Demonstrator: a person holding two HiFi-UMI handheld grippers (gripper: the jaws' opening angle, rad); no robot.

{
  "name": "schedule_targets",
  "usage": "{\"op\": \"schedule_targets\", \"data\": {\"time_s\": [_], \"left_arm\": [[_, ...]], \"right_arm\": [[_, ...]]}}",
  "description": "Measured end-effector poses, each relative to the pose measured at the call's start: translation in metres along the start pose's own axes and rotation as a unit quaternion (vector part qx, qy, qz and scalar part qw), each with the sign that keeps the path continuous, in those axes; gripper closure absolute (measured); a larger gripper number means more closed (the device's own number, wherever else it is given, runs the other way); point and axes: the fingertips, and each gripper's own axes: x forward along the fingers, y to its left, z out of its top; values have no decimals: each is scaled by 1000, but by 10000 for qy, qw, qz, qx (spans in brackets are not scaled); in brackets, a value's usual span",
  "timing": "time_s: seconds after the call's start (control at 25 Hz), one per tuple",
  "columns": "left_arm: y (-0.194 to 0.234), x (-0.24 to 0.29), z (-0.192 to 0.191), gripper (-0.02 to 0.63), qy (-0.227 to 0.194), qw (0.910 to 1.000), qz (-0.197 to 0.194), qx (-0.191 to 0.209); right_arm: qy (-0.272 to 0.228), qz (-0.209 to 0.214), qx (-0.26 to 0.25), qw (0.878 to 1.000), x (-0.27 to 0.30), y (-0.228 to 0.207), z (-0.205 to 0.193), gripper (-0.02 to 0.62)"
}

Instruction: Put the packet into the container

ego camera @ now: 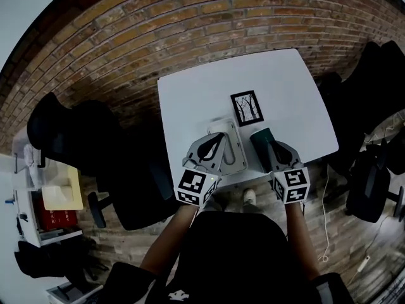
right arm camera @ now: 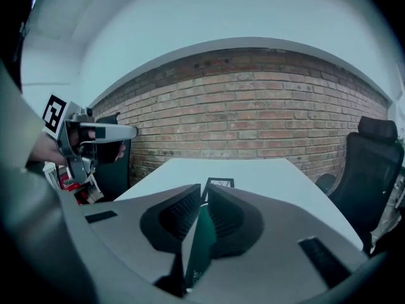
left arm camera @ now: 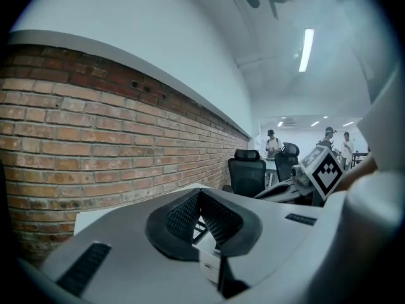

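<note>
A dark green packet (ego camera: 261, 145) is clamped edge-on in my right gripper (ego camera: 271, 149), which hangs over the near edge of the white table (ego camera: 297, 87). In the right gripper view the packet (right arm camera: 198, 249) stands as a thin vertical sheet between the shut jaws of the right gripper (right arm camera: 204, 192). Just to its left, a white container (ego camera: 237, 157) sits at the table's near edge. My left gripper (ego camera: 217, 139) lies over it. In the left gripper view a white piece, seemingly the container's wall (left arm camera: 209, 261), is pinched by the left gripper (left arm camera: 201, 198).
A black-framed card with a tree picture (ego camera: 247, 107) lies mid-table beyond both grippers. Dark office chairs (ego camera: 76, 132) stand left and right of the table. A shelf with boxes (ego camera: 50, 198) is at the far left. A brick wall (right arm camera: 253, 128) lies behind the table.
</note>
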Motion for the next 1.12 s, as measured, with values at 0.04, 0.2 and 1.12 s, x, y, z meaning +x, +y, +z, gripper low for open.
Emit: {"op": "schedule_targets", "data": {"time_s": [0.04,0.2,1.12], "left_arm": [[-1,3,-1,598,-2,10000,-81,-15],[-6,14,-1,598,-28,9992,-401,-7],[29,22,9,598,-261,9985,-489,8]], "right_arm": [[59,-52,-19,10000,1,-1,-3,559],[303,-217,-228,9990,7,-7,-14,451],[2134,-357,-398,9755,67,-24,-117,166]]}}
